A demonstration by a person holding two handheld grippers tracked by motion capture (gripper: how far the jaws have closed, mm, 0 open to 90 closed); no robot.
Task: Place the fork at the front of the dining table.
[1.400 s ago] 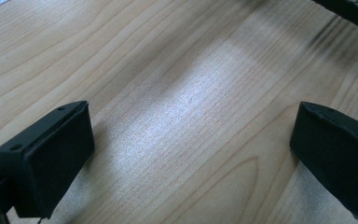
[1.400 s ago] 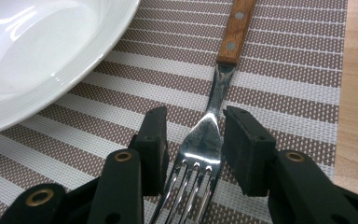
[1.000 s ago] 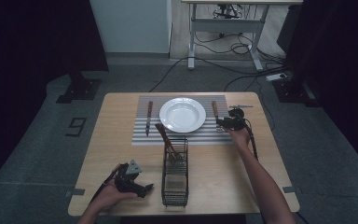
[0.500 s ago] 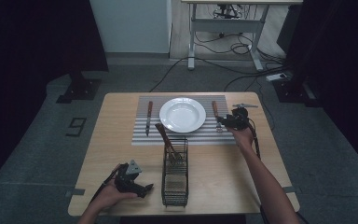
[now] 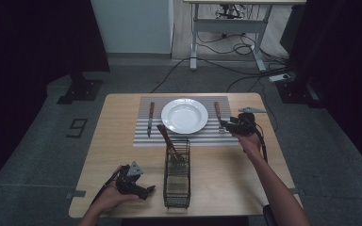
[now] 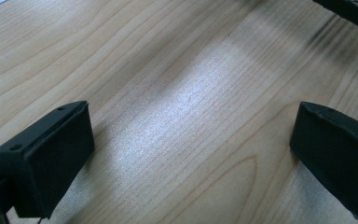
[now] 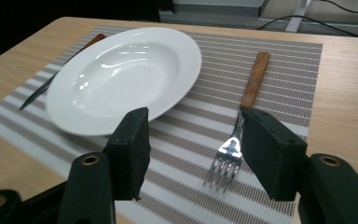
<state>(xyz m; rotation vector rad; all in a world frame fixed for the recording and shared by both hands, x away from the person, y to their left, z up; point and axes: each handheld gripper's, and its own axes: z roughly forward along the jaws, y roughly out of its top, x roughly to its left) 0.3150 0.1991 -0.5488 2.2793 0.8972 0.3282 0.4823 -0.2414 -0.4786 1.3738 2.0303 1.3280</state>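
A person seated at a wooden counter [image 5: 122, 122] works a pair of tongs in each hand. A striped placemat [image 5: 143, 137] lies at the far middle of the counter, carrying a white deep plate [image 5: 184, 115] at its centre. A knife [image 5: 150, 117] with a wooden handle lies on the mat just left of the plate, and a fork [image 5: 218, 113] with a matching handle lies just right of it, tines toward the person.

The right tongs [image 5: 226, 125] hover low over the mat's right end, jaws spread wide and gripping nothing; in the right gripper view the fork [image 7: 242, 119] lies on the mat between and beyond the two jaws, close to the right one (whether it touches that jaw cannot be told), with the plate [image 7: 121, 74] beside it.

The left tongs [image 5: 146, 190] rest near the counter's near left corner, jaws likewise released, bare wood [image 6: 182, 107] showing between them. Just beside them stands a black wire basket [image 5: 176, 176], with a wooden-handled utensil [image 5: 167, 140] leaning out of its far end.
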